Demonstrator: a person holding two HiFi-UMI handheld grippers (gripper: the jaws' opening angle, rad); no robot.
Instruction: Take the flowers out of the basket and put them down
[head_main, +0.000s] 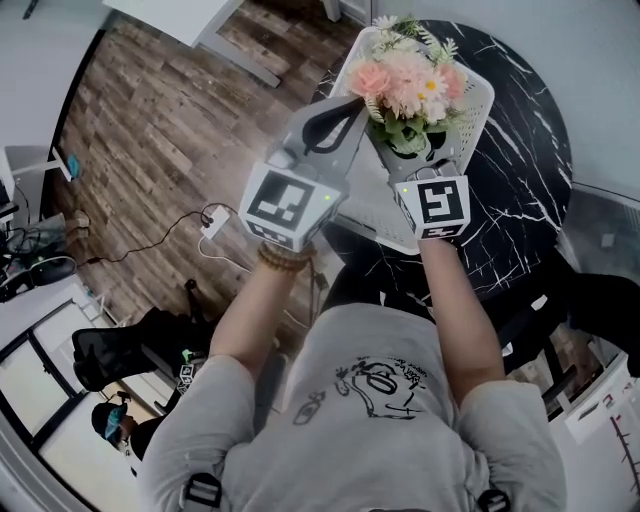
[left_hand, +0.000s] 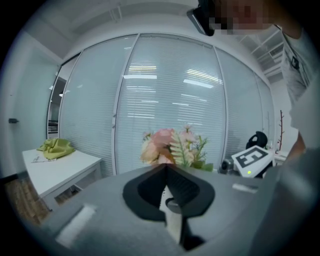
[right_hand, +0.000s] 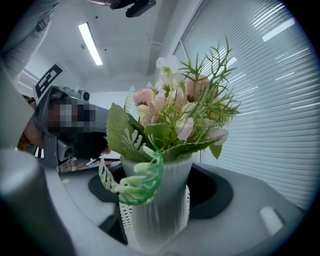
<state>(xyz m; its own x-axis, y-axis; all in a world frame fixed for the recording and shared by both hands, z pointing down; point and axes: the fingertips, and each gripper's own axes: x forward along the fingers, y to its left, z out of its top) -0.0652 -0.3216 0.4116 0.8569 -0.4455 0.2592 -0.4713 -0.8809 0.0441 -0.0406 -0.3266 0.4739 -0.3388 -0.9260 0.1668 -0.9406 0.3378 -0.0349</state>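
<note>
Likely light yet top-heavy, the flowers (head_main: 410, 80) stand in a stiff ribbed vase (right_hand: 157, 205) in the basket (head_main: 482, 100) near the desk's (head_main: 525, 180) left edge; the right gripper (head_main: 418, 160) sensibly clamps its fingers on that vase, and the left gripper (head_main: 350, 102) pinches the basket rim.

**A:** Below you sits a round black marble worktop (head_main: 520, 150), veined white, with a wood-plank floor (head_main: 150, 110) off to its left.

**B:** A white power strip (head_main: 213, 220) lies on those planks.

**A:** Your left gripper view catches a white desk (left_hand: 60, 172) with a green cloth (left_hand: 56, 146) heaped on it, and slatted blinds (left_hand: 170, 100) behind glass.

**B:** Your right gripper view shows a strip light (right_hand: 90, 43) glowing on the ceiling.
</note>
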